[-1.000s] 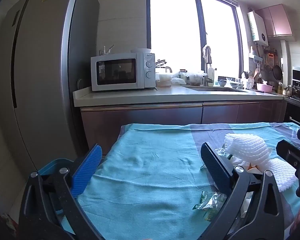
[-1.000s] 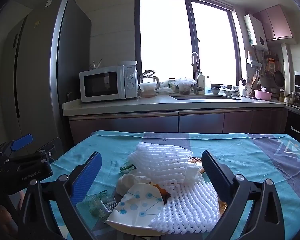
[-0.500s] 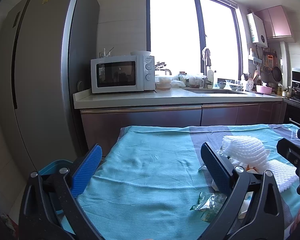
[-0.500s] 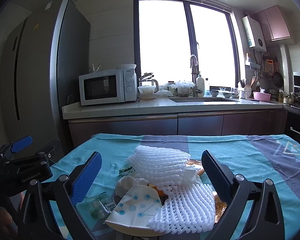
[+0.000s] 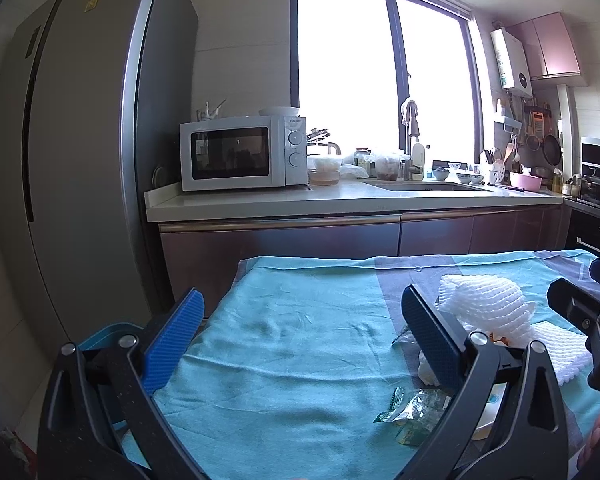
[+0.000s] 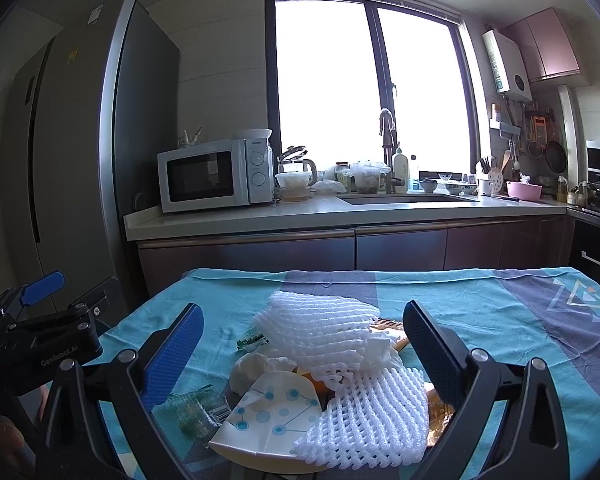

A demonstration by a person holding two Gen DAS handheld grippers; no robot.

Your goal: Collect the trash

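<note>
The plate [image 6: 236, 450] under the trash pile is mostly covered by the foam fruit nets [image 6: 364, 416] and a dotted paper napkin [image 6: 268, 412]; its near rim is hidden behind the gripper frame. Orange scraps [image 6: 440, 420] beneath the nets are too buried to name. In the left wrist view the blue bin [image 5: 104, 334] (beside the table) shows only a rim, and the crumpled wrapper [image 5: 412, 404] has unreadable print.

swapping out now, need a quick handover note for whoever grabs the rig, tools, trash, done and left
Left tool: open, empty, above bare teal tablecloth.
Right tool: open, empty, hovering over the trash pile.
Trash: two white foam nets, crumpled tissue and a dotted paper piece heaped on a plate; clear wrapper on the cloth beside it.
Done: nothing collected yet.
Left: grab every piece. Blue bin at the table's left edge, probably the target.
</note>
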